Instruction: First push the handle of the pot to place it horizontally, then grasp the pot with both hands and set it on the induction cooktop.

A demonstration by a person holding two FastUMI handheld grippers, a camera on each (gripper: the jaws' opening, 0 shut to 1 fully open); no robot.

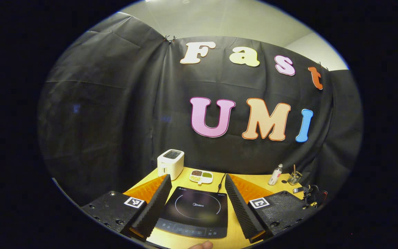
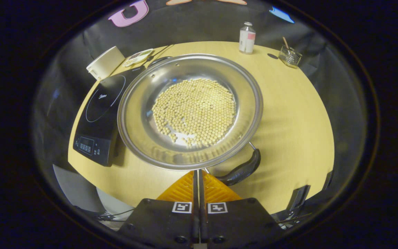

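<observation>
The steel pot [image 2: 190,110] of soybeans sits just right of the induction cooktop [image 2: 98,114]. The right gripper [image 2: 197,174], jaws closed flat for pushing, points at its rim; the handle [image 2: 242,169] lies at four o'clock (not yet horizontal). The left gripper [image 1: 195,197] waits wide open.

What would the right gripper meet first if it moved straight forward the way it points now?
Most likely the near rim of the pot, just ahead of the right gripper, whose fingers are closed together. The pot's handle lies slightly to the side; depth is uncertain.
</observation>
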